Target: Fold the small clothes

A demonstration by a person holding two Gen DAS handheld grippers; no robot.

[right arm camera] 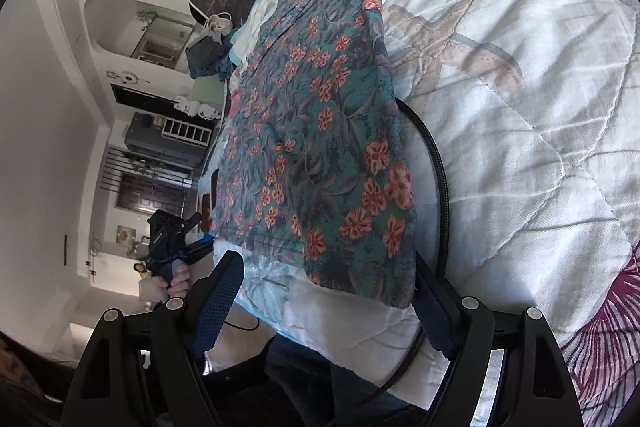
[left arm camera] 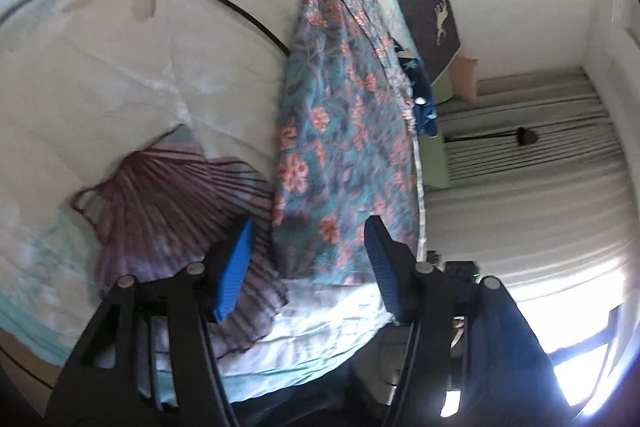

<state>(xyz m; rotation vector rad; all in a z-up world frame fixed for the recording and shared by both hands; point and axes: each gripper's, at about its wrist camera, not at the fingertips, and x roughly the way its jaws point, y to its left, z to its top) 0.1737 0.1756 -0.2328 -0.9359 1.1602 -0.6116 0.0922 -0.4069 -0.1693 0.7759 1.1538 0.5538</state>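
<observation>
Left claw [left arm camera: 308,259] is hovering spread, pinching nothing, its blue pads [left arm camera: 234,267] flanking the near hem of the floral garment [left arm camera: 340,131], which is lying lengthwise on the quilted bed [left arm camera: 120,67], already narrowed into a long strip. Right claw [right arm camera: 324,303] is likewise standing spread and empty, the same hem lying just ahead between its pads. Fabric is appearing thin, light and limp; it will likely sag and slip, so the near hem corners are judged the best holds. A black cable [right arm camera: 436,163] is running beside the garment.
</observation>
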